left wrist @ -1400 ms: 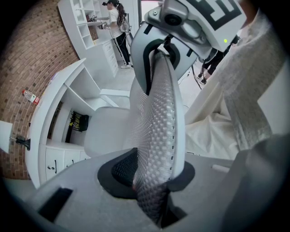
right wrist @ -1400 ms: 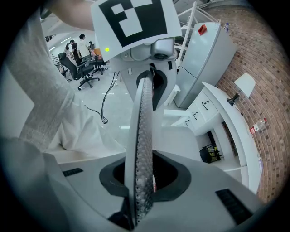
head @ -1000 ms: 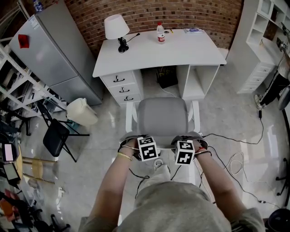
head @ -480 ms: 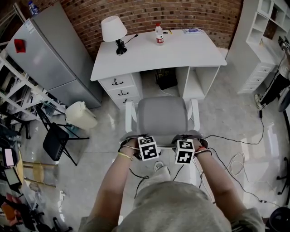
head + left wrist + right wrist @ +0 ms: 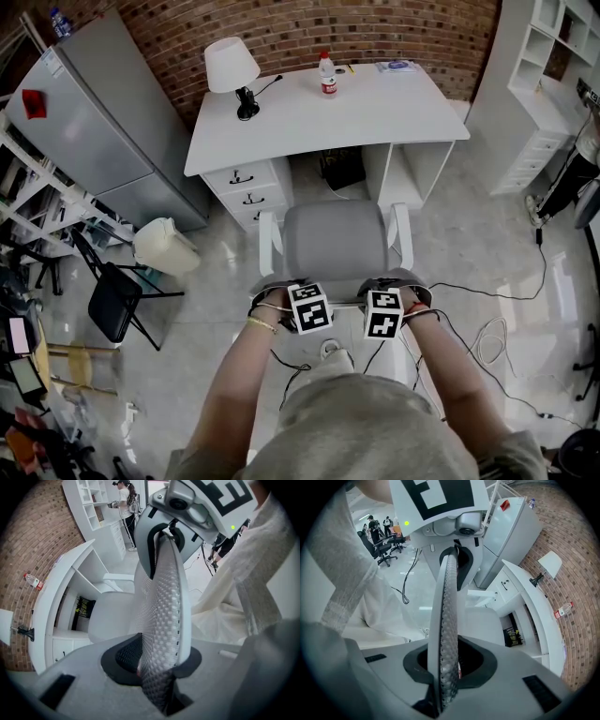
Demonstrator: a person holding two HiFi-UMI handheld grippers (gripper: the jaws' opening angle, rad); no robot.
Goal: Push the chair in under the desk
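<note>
Ok so from the head view I can't see the jaws at all, the marker cubes sit right over them. The gripper views sort that out. The left gripper (image 5: 157, 665) is clamped about half open on the top rim of the chair (image 5: 336, 239) backrest, with the mesh wedged right between the pads. The right gripper (image 5: 446, 667) pinches the same rim edge-on, narrower, and its jaws have just squeezed in a touch more. Each gripper view also shows the other gripper further along the rim. What only the head view gives me is the layout. The seat runs out ahead of both grippers, and the desk (image 5: 375, 112) is beyond it. The seat's front edge is right at the knee opening, not yet under the top. The chair has a grey padded seat, white armrests and frame, and a pale bumpy mesh back.
</note>
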